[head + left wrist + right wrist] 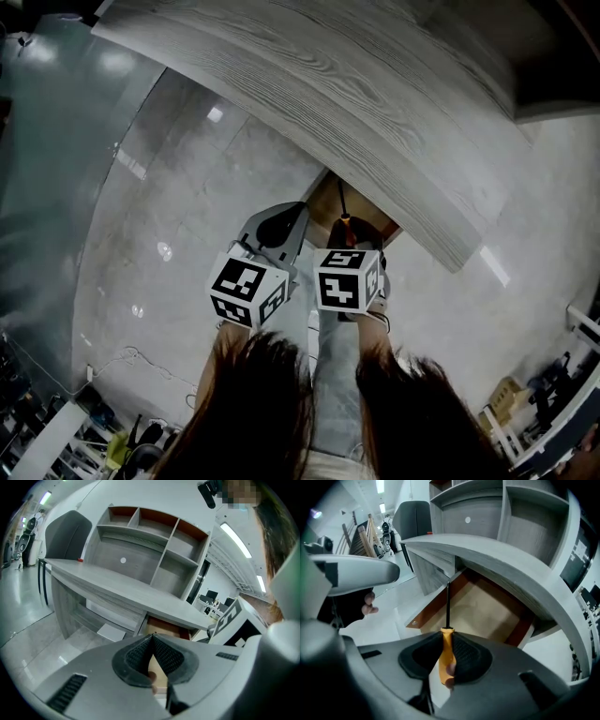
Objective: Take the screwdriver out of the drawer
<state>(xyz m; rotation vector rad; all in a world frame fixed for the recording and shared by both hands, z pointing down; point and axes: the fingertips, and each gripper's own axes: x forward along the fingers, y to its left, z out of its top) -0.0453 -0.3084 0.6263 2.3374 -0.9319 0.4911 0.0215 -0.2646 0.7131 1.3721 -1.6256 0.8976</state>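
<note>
The screwdriver has an orange handle and a thin black shaft that points up and away. My right gripper is shut on its handle, holding it above the open drawer, whose bare wooden bottom shows nothing else. In the head view the screwdriver rises from the right gripper in front of the drawer. My left gripper hangs just to the left, outside the drawer. Its pads meet with nothing between them in the left gripper view.
The grey wooden desk top overhangs the drawer. A shelf unit stands on the desk, a dark chair behind its left end. Glossy floor lies below. Clutter sits at the lower left and lower right.
</note>
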